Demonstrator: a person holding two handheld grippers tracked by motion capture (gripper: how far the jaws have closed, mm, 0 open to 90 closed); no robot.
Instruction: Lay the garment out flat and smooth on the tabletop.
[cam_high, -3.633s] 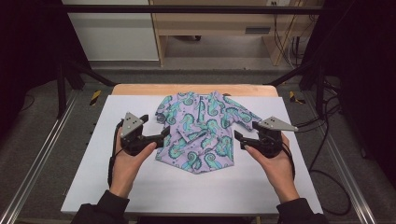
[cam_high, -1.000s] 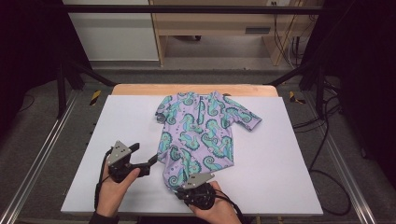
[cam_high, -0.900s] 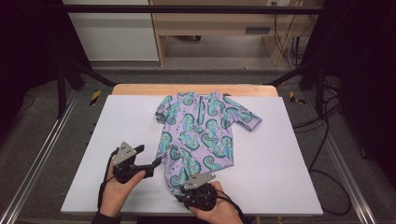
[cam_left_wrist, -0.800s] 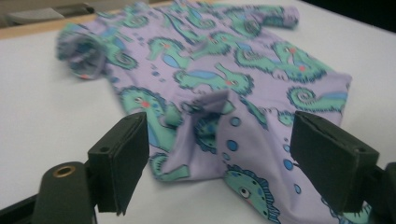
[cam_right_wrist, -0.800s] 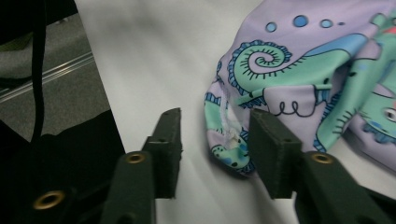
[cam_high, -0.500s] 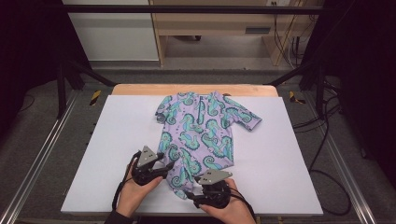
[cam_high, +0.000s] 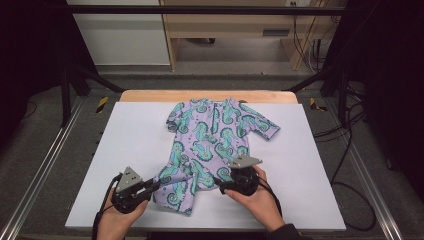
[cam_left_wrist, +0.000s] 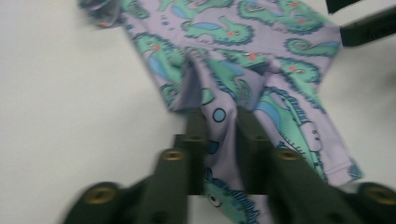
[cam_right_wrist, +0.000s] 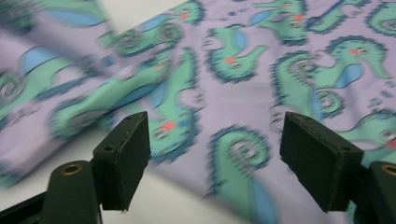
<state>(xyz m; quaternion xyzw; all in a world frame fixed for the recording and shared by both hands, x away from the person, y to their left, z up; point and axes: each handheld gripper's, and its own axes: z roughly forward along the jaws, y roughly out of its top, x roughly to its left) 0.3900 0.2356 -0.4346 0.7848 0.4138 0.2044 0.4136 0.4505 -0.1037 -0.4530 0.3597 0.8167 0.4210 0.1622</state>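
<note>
Covering wooden table (cam_high: 150, 95), white sheet (cam_high: 125, 145), grey floor (cam_high: 45, 150)

A garment (cam_high: 212, 145) lies mid-table (cam_high: 320, 150), left gripper (cam_high: 156, 186) at its near-left hem, right gripper (cam_high: 220, 186) near-right

Your left gripper (cam_high: 152, 186) sits low at the near left, held in your left hand (cam_high: 120, 216), its jaws drawn close together with only a narrow gap between them. Your right gripper (cam_high: 223, 184) is near the middle, cupped from behind by your right hand (cam_high: 257, 197), its jaws spread wide apart and pointing left.
</note>
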